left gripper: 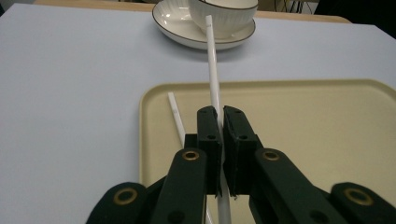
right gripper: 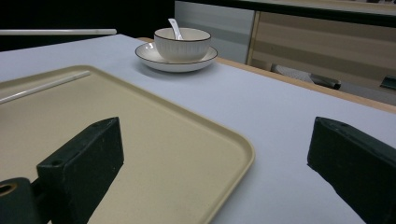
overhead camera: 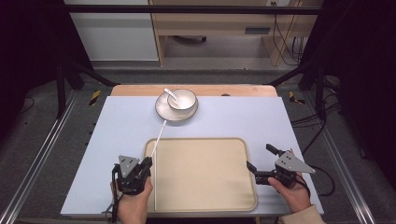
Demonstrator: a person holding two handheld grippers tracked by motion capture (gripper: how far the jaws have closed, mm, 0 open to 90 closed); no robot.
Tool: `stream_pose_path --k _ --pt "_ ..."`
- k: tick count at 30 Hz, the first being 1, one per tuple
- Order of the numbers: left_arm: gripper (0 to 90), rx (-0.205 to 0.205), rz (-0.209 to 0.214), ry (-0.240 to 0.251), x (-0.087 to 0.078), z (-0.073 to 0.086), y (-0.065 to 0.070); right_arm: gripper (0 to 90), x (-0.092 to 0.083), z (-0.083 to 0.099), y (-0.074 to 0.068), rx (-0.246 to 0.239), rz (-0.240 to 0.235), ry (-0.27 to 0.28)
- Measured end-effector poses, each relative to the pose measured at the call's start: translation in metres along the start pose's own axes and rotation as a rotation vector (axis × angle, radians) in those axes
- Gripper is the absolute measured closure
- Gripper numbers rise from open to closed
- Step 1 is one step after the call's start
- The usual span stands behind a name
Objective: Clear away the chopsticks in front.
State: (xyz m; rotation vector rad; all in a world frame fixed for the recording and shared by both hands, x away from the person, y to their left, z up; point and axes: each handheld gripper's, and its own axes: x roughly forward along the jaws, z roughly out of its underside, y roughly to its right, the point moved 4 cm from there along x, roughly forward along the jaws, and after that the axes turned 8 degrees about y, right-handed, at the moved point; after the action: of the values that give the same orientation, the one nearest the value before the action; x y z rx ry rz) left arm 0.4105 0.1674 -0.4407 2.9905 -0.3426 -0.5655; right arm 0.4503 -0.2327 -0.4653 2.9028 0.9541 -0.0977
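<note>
A thin white chopstick (left gripper: 213, 70) is clamped between the jaws of my left gripper (left gripper: 220, 114), its far end pointing at the bowl. In the high view this chopstick (overhead camera: 161, 135) slants from the left gripper (overhead camera: 148, 162) towards the plate. A second white chopstick (left gripper: 175, 114) lies on the beige tray (overhead camera: 205, 172) along its left edge, also seen as a chopstick (right gripper: 46, 86) from the right. My right gripper (overhead camera: 259, 157) is open at the tray's right edge, with nothing between its jaws (right gripper: 217, 135).
A white bowl (overhead camera: 182, 99) with a white spoon (overhead camera: 171, 94) in it stands on a white plate (overhead camera: 162, 109) at the far middle of the pale blue table (overhead camera: 116, 121). A wooden edge runs behind it. The person's hands come in at the near edge.
</note>
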Motion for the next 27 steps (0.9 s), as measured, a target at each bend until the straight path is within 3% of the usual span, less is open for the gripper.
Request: stream_pose_path --k 13,19,27 --pt "85.4 0.008 0.004 -0.064 -0.012 0.036 0.020 3.7 0.000 0.001 0.000 0.000 -0.001 -0.005" --pt "85.4 -0.003 -0.018 -0.082 -0.010 0.047 0.017 3.7 0.000 0.001 -0.001 0.001 -0.003 -0.005" --pt "85.4 0.012 -0.063 -0.097 -0.010 0.052 0.011 3.8 0.001 0.001 -0.001 0.000 -0.003 -0.010"
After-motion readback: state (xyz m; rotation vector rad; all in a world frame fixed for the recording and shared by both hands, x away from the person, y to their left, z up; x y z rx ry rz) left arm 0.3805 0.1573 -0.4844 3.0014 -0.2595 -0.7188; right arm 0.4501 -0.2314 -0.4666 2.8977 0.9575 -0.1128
